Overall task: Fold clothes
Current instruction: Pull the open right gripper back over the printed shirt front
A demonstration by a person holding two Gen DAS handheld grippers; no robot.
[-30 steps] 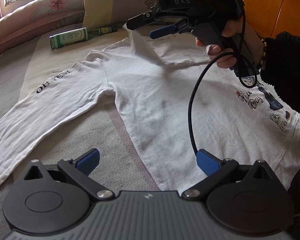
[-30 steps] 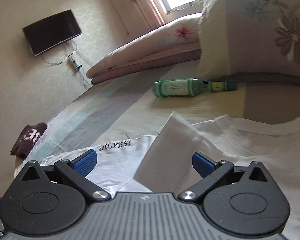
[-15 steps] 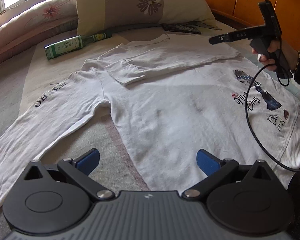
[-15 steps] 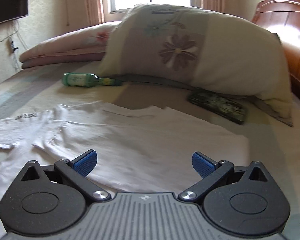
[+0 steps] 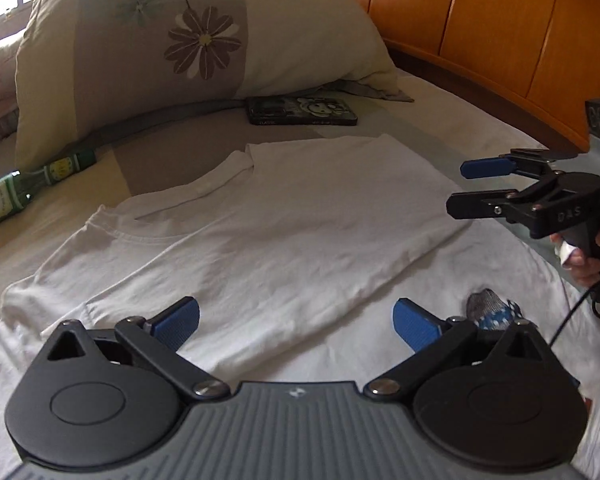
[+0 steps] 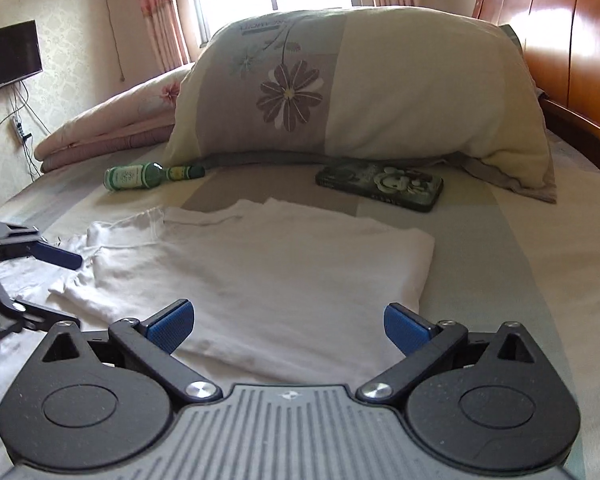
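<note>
1. White long-sleeved shirt (image 5: 284, 240) lies spread on the bed (image 6: 500, 248), collar end toward the flowered pillow (image 6: 360, 92). One sleeve is already folded across the body; its flap (image 6: 284, 264) lies flat with a clean edge on the headboard side.
2. Left gripper (image 5: 296, 322): released, jaws spread wide, nothing between the blue pads, hovering low over the shirt's middle.
3. Right gripper (image 6: 286, 326): also released and empty, hovering over the folded flap. From the left wrist view it sits near the shirt's edge on the headboard side (image 5: 488, 186).
4. Step in hand, as I judge it: the other sleeve, out of view here, is probably next, to be brought across to match the first.
5. To do it well: pinch only the sleeve layer near the cuff, not the body cloth under it; lift just clear so the finished fold is not dragged.
6. Lay the sleeve parallel to the first fold, then let go only once the cloth rests flat.
7. Risks: thin cotton bunches easily; a low pass could ruck the flap.
8. Green bottle (image 6: 152, 172) and dark case (image 6: 380, 186) lie near the collar, apart from the shirt. Keep sweeps short of them.
</note>
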